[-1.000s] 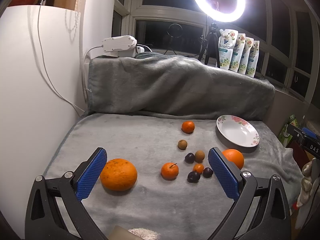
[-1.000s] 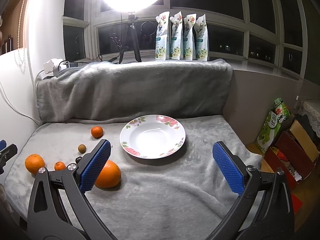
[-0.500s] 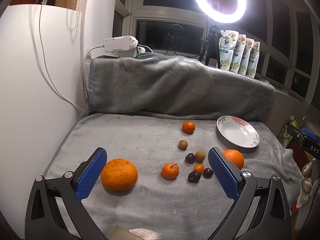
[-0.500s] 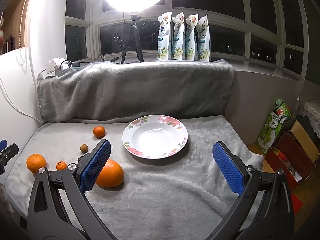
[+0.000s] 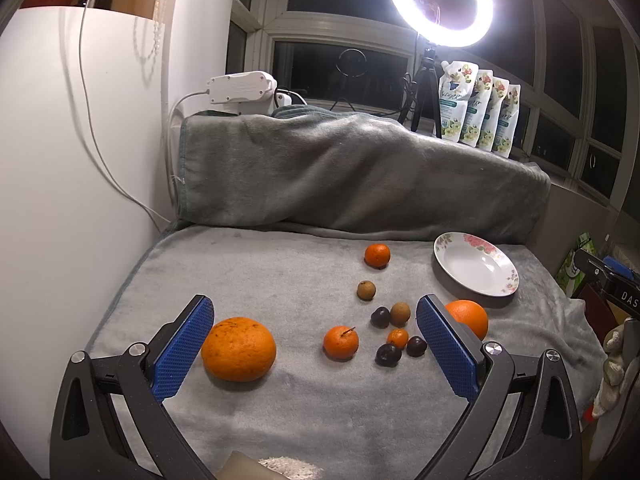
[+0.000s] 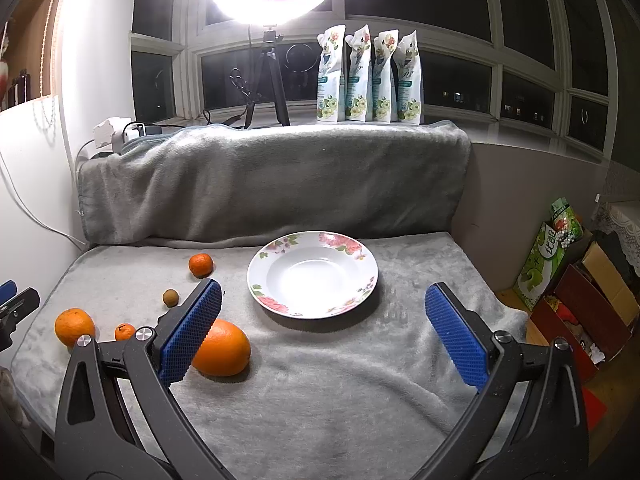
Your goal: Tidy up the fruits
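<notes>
My left gripper [image 5: 314, 344] was spread wide, nothing between the pads, nothing touched; it hung above the grey blanket [image 5: 280, 276]. The big orange [image 5: 239, 349] lay just inside its left pad [image 5: 182, 350], near but apart as far as I could tell. A mandarin [image 5: 341, 342] with a stem sat about midway between the pads. Toward the right pad [image 5: 448, 350] was a cluster: three dark plums [image 5: 380, 317] [image 5: 388, 355] [image 5: 416, 346], a tiny orange fruit [image 5: 398, 338], and a brown longan [image 5: 400, 314]. A second longan [image 5: 366, 290] and another mandarin [image 5: 377, 255] lay farther back. An oval orange [image 5: 470, 316] showed behind the right pad, partly hidden. My right gripper [image 6: 322, 330] was also wide open and held nothing, over the blanket in front of the plate [image 6: 256, 280]. The plate, white with a floral rim, sat toward the back right of the blanket with no fruit in it. In the right view the oval orange [image 6: 224, 348] lay just beside the left pad [image 6: 190, 330], partly behind it; I could not tell if they touched. All fruit lay on the blanket, left of the plate. A ring light [image 5: 440, 2] on a tripod and four pouches [image 6: 370, 76] stood on the sill behind.
</notes>
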Available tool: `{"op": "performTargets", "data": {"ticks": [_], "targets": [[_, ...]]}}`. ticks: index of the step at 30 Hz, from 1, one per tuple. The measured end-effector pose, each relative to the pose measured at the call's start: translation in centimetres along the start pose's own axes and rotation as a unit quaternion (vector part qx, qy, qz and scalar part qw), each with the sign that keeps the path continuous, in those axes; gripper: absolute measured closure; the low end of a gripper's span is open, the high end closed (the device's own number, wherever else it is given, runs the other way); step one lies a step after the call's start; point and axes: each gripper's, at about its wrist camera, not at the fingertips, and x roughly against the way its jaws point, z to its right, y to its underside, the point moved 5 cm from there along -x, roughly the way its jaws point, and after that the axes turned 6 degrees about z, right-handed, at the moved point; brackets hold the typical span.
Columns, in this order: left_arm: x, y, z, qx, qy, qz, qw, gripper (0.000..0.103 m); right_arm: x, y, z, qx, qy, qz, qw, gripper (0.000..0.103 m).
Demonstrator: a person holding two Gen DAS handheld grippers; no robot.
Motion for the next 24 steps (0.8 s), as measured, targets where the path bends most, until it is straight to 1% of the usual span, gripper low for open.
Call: {"op": "performTargets", "data": {"ticks": [24], "targets": [[0.08,0.16,0.12,0.002,0.002,-0.003,1.0000,0.002,-0.16,0.19,-0.48,0.001,-0.004,-0.003,1.000,0.000]]}}
